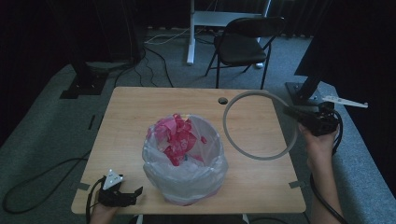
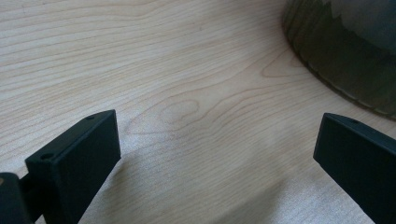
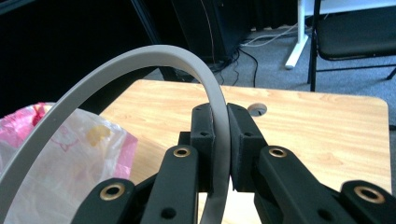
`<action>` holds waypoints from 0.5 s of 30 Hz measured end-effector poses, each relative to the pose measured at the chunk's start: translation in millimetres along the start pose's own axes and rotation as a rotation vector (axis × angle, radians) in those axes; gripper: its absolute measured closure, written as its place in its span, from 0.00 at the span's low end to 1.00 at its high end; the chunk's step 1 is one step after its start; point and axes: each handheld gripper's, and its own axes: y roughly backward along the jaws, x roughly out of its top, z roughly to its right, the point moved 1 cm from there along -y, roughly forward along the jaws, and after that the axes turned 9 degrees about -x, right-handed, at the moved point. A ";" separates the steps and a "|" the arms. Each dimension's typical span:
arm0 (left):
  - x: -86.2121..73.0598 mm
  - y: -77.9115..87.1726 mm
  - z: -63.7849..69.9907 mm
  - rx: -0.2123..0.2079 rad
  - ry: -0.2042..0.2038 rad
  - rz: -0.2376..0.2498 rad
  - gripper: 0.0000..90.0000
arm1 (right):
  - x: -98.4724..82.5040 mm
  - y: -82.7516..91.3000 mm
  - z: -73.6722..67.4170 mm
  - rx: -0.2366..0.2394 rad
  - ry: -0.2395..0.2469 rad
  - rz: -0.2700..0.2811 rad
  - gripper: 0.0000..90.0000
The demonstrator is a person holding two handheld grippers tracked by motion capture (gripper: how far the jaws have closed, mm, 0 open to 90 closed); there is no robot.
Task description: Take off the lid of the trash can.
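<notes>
The right gripper point(image 3: 219, 154) is clenched on the thin grey plastic ring point(image 1: 258, 124), its 2 black jaws pinching the band edge-on so the hoop arcs up and away from them toward the round bin lined with a clear plastic bag point(image 1: 185, 161), which in the right gripper view sits off to the jaws' left. The likely step is seating that ring over the bin's mouth to trap the liner, and doing it well means bringing the hoop level and centred over the rim before lowering, since a pinch at 1 point lets the far side droop or twist. The crumpled pink-and-red plastic waste point(image 1: 175, 136) heaped above the rim stands in the way and could catch the ring or be pushed out. The left gripper point(image 2: 217, 149) is released, jaws spread wide with only bare light wooden tabletop point(image 2: 140, 70) between them; the bin's ribbed base lies just beyond its right jaw, handy for steadying. Past the table stands a black folding chair point(image 1: 243, 44), well apart
</notes>
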 end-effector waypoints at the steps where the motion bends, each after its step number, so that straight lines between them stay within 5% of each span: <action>1: 0.0 0.0 0.0 0.001 0.000 0.000 0.01 | -2.4 -1.2 1.1 -0.002 -0.002 -0.004 0.91; 15: -0.1 -0.1 0.2 -0.001 -0.003 -0.005 0.01 | -53.1 -33.5 21.3 -0.021 -0.054 -0.092 0.91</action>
